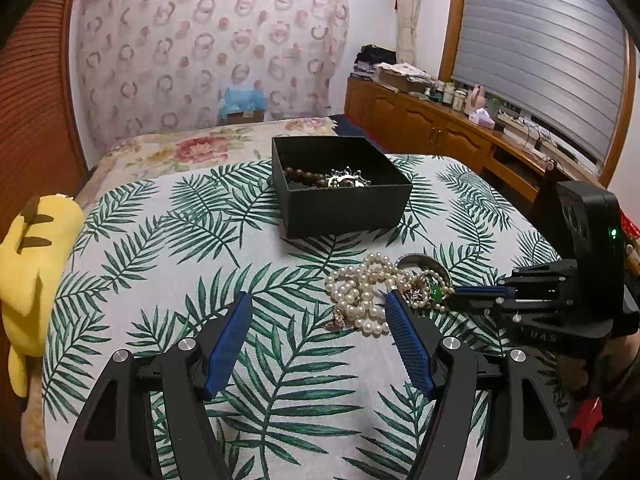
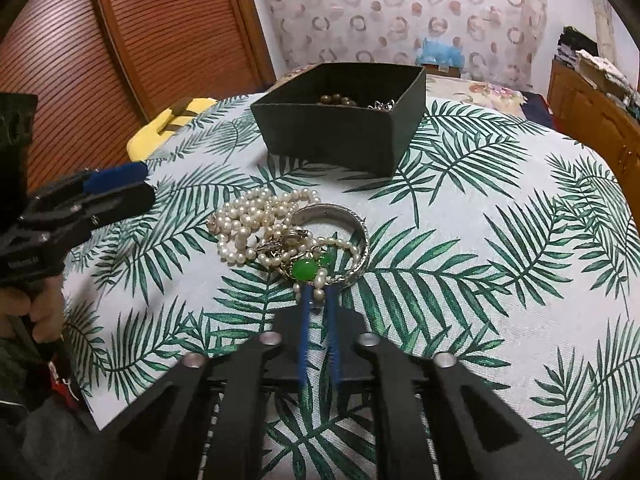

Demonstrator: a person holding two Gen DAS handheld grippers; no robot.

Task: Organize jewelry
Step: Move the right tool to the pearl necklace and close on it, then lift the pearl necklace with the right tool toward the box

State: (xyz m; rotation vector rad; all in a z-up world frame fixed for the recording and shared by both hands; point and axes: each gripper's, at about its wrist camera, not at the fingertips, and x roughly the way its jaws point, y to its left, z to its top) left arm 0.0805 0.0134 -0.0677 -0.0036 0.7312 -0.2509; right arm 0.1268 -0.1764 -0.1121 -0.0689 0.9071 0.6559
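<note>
At frame centre, right claw (image 2: 319, 294) pinches pearl strand (image 2: 256, 220) at pile's near edge; left claw (image 1: 318, 308) spread, box (image 1: 340, 188) behind.

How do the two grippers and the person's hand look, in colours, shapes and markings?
Both the left gripper and the right gripper have black angular arms, silver round pivot bolts and blue ribbed finger pads. The right gripper's body carries a small green light and faint lettering. A bare hand shows, with a dark sleeve below it.
</note>
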